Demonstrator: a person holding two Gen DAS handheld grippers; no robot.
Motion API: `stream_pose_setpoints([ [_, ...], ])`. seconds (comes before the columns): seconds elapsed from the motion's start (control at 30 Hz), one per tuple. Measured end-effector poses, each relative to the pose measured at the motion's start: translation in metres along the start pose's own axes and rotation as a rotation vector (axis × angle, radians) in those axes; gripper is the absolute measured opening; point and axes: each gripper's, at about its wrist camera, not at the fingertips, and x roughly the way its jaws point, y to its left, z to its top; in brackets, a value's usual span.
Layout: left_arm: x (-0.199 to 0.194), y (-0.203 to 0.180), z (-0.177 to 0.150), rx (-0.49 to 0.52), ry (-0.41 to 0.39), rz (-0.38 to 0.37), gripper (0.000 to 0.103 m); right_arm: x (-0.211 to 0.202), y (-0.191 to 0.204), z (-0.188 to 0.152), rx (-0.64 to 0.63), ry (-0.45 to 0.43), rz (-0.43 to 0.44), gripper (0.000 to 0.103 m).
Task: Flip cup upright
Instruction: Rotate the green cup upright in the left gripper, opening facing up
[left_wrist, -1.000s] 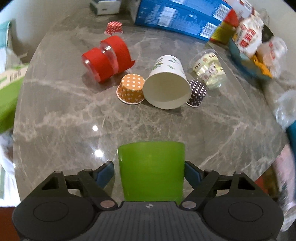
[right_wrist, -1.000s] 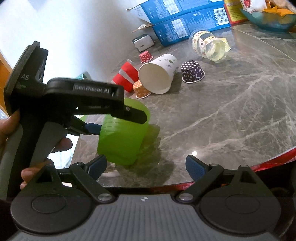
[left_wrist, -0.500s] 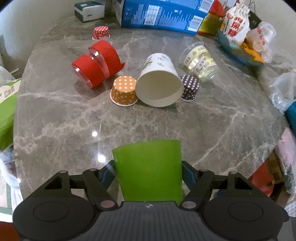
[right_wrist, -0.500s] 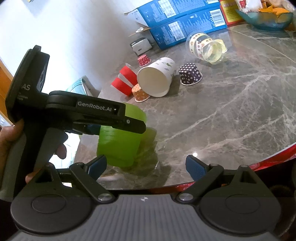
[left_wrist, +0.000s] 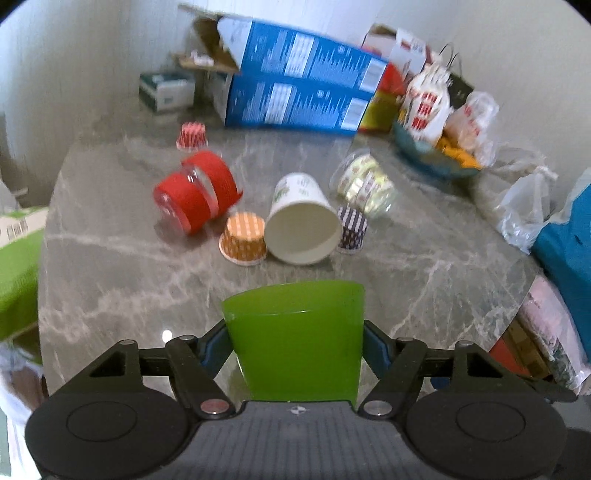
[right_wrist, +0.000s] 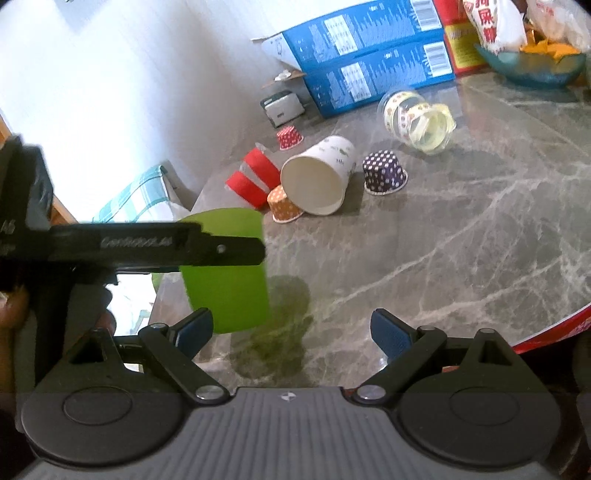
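Your left gripper (left_wrist: 295, 341) has its fingers clamped on the green cup (left_wrist: 293, 339), holding it above the near edge of the gray counter (left_wrist: 424, 258). The cup's open mouth faces away from you. Your right gripper (right_wrist: 291, 326) hangs just beside it with fingers wide apart, holding nothing. Farther back, a white paper cup (left_wrist: 301, 221) lies on its side between two small dotted cups.

The cup (left_wrist: 295, 343) sits between the left jaws, with a paper cup (left_wrist: 301, 221) lying on the table (left_wrist: 424, 258) beyond.
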Motion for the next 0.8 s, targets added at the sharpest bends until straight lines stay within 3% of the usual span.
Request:
stream_pose_setpoints([
  [0.13,-0.021,-0.001,0.0,0.061,-0.112,0.002,0.075,-0.005,0.003,0.003,0.007,-0.029,-0.013,0.093],
  [0.3,-0.062,-0.011,-0.008,0.183,-0.37,0.002,0.075,-0.018,0.013,0.003,-0.02,-0.131,-0.047,0.093],
  [0.4,-0.071,-0.013,-0.02,0.202,-0.502,0.012,0.075,-0.023,0.017,0.002,-0.047,-0.204,-0.091,0.099],
  [0.53,-0.068,-0.019,-0.049,0.223,-0.725,0.159,0.075,-0.026,0.011,0.001,-0.065,-0.328,-0.146,0.102],
  [0.6,-0.056,-0.016,-0.059,0.221,-0.745,0.184,0.075,-0.025,0.008,-0.001,-0.084,-0.387,-0.169,0.102],
  [0.7,-0.034,-0.007,-0.065,0.186,-0.699,0.15,0.075,-0.019,0.007,-0.009,-0.143,-0.481,-0.226,0.102],
  [0.8,-0.018,-0.004,-0.071,0.187,-0.692,0.156,0.075,-0.009,0.008,-0.018,-0.206,-0.519,-0.258,0.102],
])
